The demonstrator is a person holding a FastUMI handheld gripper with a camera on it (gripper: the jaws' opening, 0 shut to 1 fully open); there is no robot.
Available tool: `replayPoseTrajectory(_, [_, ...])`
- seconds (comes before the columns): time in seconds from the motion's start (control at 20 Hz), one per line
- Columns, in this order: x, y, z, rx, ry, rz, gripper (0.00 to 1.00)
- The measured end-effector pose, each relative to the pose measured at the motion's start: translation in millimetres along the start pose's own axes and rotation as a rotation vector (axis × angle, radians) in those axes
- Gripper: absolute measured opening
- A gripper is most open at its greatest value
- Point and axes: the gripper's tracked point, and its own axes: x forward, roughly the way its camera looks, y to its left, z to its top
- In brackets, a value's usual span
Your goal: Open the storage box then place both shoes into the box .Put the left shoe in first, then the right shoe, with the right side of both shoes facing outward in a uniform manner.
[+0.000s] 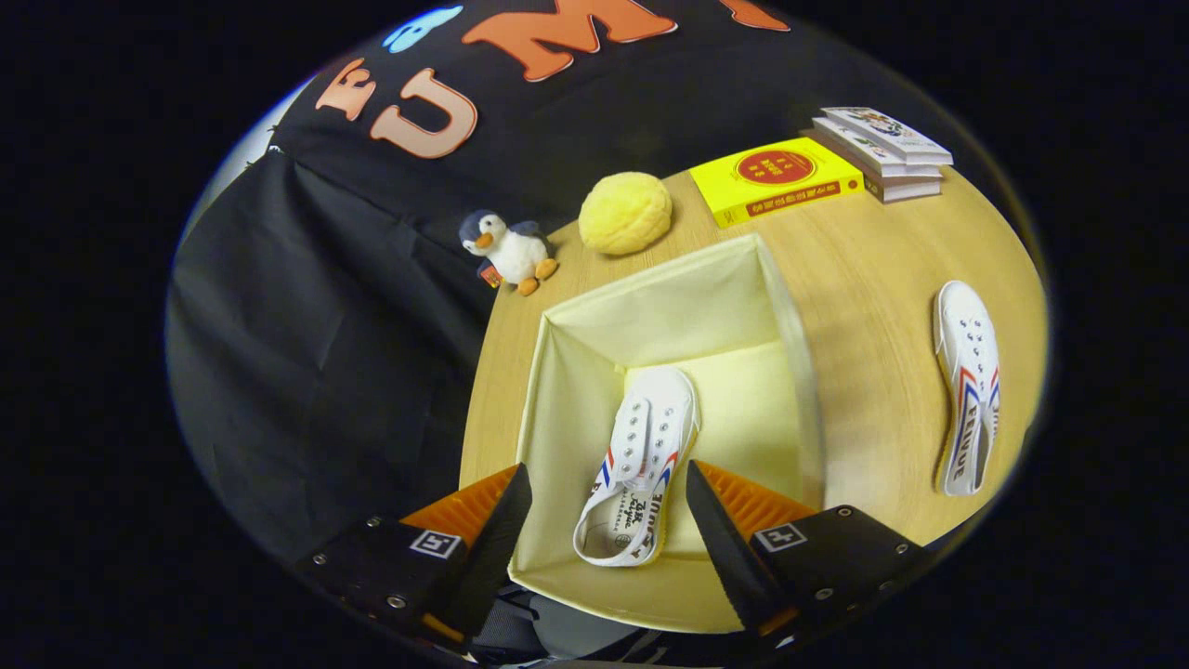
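The tool [608, 520] hangs spread wide above the open storage box [567, 390], touching nothing. One white shoe [641, 465] lies on the box floor between its fingers. The second shoe [968, 386] lies on the desk [873, 279], well apart.

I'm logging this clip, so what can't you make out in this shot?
- Shoe in the box: gripper view, heel sits between the open gripper fingers; contact unclear.
- Storage box: near wall cut by the fingers.
- Stacked books: covers too small.
- Shoe on the table: far side hidden.
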Motion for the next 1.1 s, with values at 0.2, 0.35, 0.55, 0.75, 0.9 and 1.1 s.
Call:
replayPoseTrajectory(0.2, [-46.7,-48.1,32.8,0.021,-0.091,-0.033,0.99])
replayPoseTrajectory(0.35, [-67.7,-101.1,44.8,0.056,-0.123,-0.095,0.98])
replayPoseTrajectory(0.55, [-82.3,-179.8,47.9,0.062,-0.123,-0.220,0.98])
replayPoseTrajectory(0.75, [-82.8,-247.1,38.3,0.071,-0.099,-0.331,0.99])
replayPoseTrajectory(0.9, [-71.8,-282.4,23.5,0.112,-0.051,-0.360,0.98])
replayPoseTrajectory(1.1, [-57.7,-319.9,-4.6,0.101,0.055,-0.415,0.95])
